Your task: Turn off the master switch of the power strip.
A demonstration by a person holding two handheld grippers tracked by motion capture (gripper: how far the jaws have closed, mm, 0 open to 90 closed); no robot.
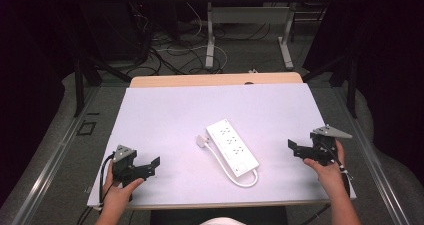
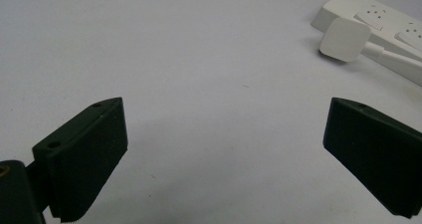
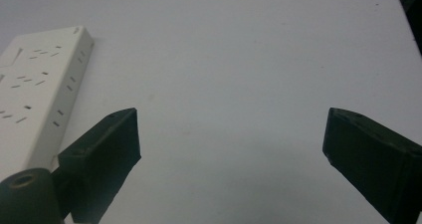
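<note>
Two tongs, left tongs and right tongs both wide, empty, flanking white power strip on table

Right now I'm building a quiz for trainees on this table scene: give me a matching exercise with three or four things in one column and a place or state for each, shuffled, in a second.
Things
1. white plastic power strip
2. flat white square plug
3. left gripper
4. right gripper

Places or states
A. open, at the table's near left
B. lies at the strip's far left end, on its cord
C. open, at the table's right edge
D. lies diagonally mid-table

Pairs: 1-D, 2-B, 3-A, 4-C
</note>
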